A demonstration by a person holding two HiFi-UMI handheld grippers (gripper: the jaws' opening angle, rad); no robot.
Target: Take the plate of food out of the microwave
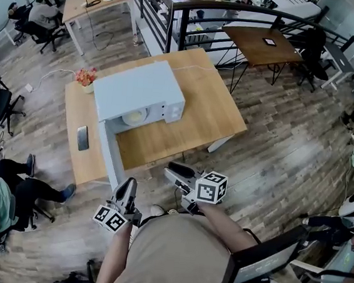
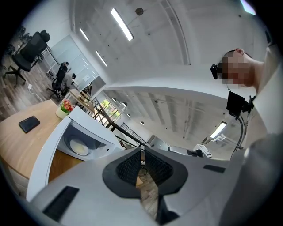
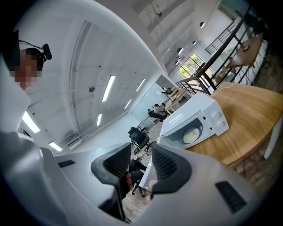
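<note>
The plate of food (image 1: 134, 116) sits inside the microwave (image 1: 141, 90), which stands on the wooden surface (image 1: 212, 110) with its door (image 1: 108, 152) swung wide open towards you. You can see the pale plate in the cavity from both gripper views.

Your left gripper (image 1: 127, 184) hangs just short of the near edge of the surface, close to the free edge of the open door. Its jaws are together, tips meeting, with nothing between them.

Your right gripper (image 1: 173, 170) is a little farther right, also at the near edge of the surface, and points up and left towards the microwave. Its jaws stand partly apart and hold nothing (only floor and distant chairs show through the gap). Neither gripper touches the microwave or the plate.

A dark phone (image 1: 83, 138) lies on the surface left of the door, and a small pot of flowers (image 1: 86, 77) stands by the microwave's far left corner.
</note>
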